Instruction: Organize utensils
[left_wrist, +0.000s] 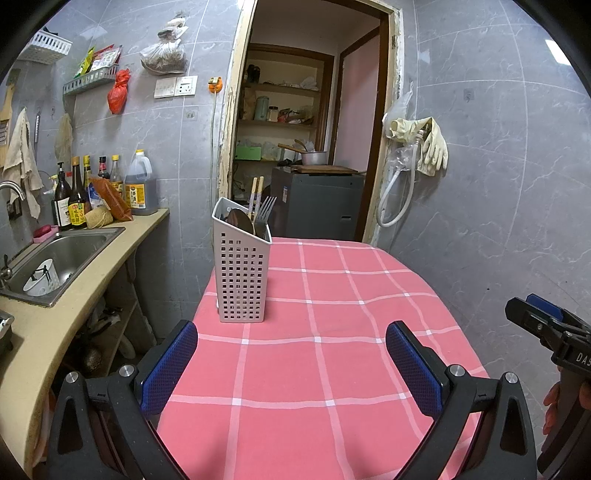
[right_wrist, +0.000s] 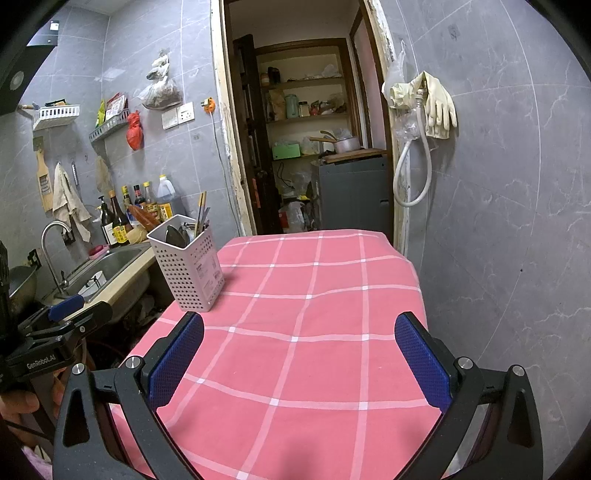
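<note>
On pink checked tablecloth (left_wrist: 332, 369), utensil caddy (left_wrist: 242, 273)

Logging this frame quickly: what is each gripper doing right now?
Left gripper: open, holding nothing, above the pink tablecloth.
Right gripper: open, holding nothing.
</note>
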